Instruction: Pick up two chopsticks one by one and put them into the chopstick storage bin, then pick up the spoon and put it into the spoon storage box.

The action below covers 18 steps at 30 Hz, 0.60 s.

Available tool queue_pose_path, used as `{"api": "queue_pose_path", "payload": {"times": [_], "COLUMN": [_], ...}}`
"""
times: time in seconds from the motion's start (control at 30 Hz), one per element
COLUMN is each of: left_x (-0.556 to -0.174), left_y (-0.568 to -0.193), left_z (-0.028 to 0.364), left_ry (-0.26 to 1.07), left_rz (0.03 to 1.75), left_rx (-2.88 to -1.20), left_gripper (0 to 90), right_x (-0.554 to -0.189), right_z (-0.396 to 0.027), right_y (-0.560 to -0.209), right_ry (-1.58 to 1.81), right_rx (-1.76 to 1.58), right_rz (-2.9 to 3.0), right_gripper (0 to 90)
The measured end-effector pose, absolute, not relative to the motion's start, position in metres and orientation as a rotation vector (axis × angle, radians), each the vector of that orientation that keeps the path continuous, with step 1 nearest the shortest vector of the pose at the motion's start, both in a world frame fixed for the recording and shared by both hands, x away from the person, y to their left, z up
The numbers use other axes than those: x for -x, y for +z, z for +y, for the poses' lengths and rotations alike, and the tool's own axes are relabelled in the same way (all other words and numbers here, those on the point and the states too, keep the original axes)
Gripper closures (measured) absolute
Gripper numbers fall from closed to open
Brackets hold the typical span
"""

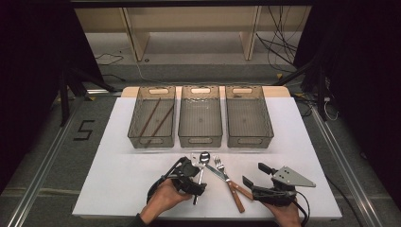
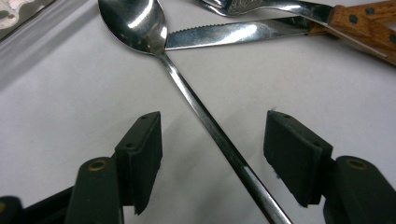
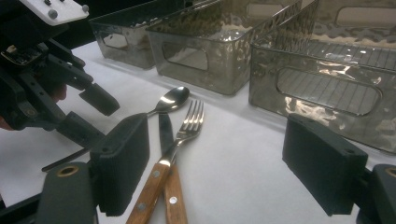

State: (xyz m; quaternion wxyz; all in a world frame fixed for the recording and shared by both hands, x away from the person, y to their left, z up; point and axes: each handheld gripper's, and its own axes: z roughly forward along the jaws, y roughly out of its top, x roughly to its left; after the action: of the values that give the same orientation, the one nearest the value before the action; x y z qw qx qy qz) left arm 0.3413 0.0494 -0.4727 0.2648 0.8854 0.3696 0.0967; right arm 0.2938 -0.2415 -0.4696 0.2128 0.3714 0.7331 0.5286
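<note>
Near the front edge of the bench, the left gripper (image 1: 195, 185) is standing over the spoon (image 2: 140, 25), whose handle is lying between its open fingers (image 2: 140, 154), not yet pinched. The right gripper (image 1: 254, 179) is waiting open and empty beside the knife (image 1: 222, 175) and fork (image 3: 187, 126); the knife blade is touching the spoon bowl and could be disturbed. At the far edge, the left bin (image 1: 152, 116) is already holding two chopsticks (image 1: 155, 118); the middle bin (image 1: 200, 116) and right bin (image 1: 248, 116) are empty, so I judge most sorting is remaining.
</note>
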Motion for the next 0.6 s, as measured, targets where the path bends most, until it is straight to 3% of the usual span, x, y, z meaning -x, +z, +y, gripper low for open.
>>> {"api": "queue_pose_path", "payload": {"times": [0.6], "left_x": [-0.3466], "left_y": [-0.4792], "left_z": [0.0484], "left_ry": [0.281], "left_rz": [1.009], "left_rx": [-2.385], "left_gripper": [47.4], "right_x": [-0.2946], "right_z": [-0.2413], "right_y": [-0.4704], "right_ry": [1.462], "right_rx": [-1.021], "right_rz": [2.046], "right_gripper": [23.8]}}
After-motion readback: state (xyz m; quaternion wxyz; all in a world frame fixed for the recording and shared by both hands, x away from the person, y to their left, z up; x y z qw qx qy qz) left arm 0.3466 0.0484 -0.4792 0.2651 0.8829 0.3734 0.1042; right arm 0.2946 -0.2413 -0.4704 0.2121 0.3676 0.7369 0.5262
